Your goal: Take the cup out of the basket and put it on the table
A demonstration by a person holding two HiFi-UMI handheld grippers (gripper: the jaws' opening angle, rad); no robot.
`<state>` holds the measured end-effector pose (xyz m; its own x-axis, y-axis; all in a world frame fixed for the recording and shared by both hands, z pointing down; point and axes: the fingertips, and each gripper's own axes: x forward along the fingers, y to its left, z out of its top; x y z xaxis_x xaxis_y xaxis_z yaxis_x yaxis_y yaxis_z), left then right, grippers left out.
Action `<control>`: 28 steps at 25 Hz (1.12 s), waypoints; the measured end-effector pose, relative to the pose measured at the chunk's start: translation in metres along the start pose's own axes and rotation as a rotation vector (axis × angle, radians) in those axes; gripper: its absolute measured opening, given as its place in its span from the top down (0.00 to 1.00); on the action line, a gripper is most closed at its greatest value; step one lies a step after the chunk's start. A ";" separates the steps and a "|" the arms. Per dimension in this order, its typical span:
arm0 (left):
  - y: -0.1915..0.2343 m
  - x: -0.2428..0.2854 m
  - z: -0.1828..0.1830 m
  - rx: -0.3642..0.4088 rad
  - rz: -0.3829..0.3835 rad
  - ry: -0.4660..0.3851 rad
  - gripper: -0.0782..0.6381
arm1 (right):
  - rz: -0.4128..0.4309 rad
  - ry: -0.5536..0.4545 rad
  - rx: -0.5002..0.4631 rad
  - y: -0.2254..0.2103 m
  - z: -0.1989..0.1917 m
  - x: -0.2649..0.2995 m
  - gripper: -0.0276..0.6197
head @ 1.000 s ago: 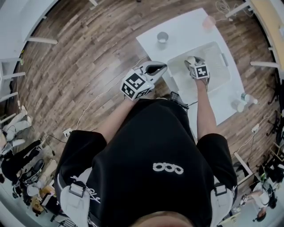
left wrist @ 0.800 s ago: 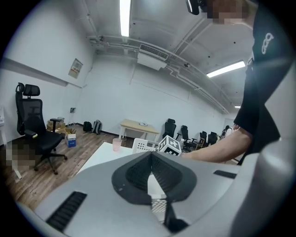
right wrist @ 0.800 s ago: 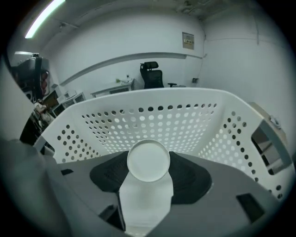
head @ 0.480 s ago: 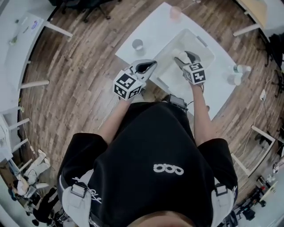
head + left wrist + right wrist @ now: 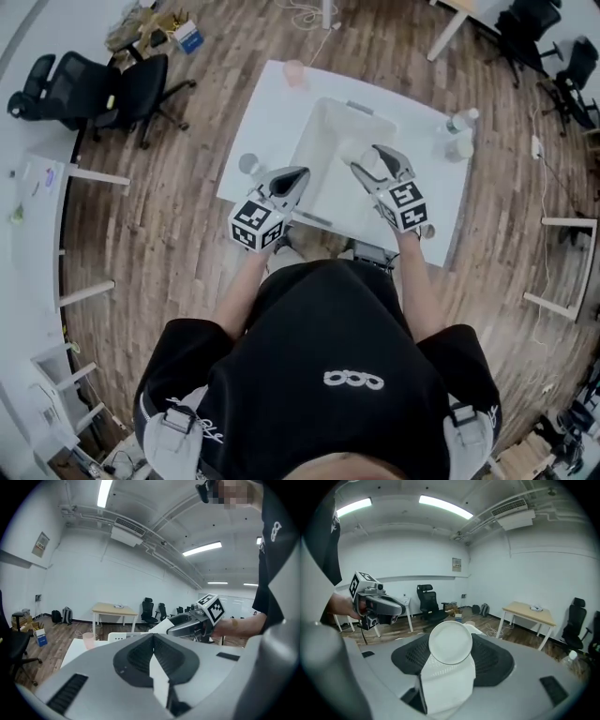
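A white cup [image 5: 350,150] is held over the white basket [image 5: 323,131], with my right gripper [image 5: 364,164] shut on it. In the right gripper view the cup [image 5: 450,641] lies between the jaws with its round base turned to the camera. My right gripper [image 5: 450,660] clamps it from both sides. My left gripper [image 5: 292,176] is shut on nothing and hovers at the basket's left rim. It appears level with the right one, as the left gripper [image 5: 377,604] in the right gripper view. In its own view the left gripper [image 5: 153,660] has its jaws pressed together.
The basket stands on a white table [image 5: 267,112]. A pink cup [image 5: 294,73] sits at the table's far edge, and a clear cup [image 5: 249,164] at its left edge. A bottle [image 5: 461,119] and another cup [image 5: 458,148] stand at the right. Office chairs [image 5: 103,89] stand on the wooden floor.
The head view has swung round, so the table now lies straight ahead. Both grippers have come closer together over the basket, and the right one still holds the cup.
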<state>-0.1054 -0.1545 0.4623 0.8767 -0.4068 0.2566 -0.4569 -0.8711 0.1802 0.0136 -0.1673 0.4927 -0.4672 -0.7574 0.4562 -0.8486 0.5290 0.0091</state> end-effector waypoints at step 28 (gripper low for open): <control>-0.126 0.111 0.016 0.124 -0.450 0.071 0.88 | -0.449 -0.028 0.230 -0.070 -0.073 -0.175 0.53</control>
<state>0.0520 -0.0942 0.4528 0.9691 0.0346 0.2440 -0.0088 -0.9846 0.1745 0.1727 -0.0432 0.4772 -0.0470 -0.9025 0.4282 -0.9986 0.0528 0.0018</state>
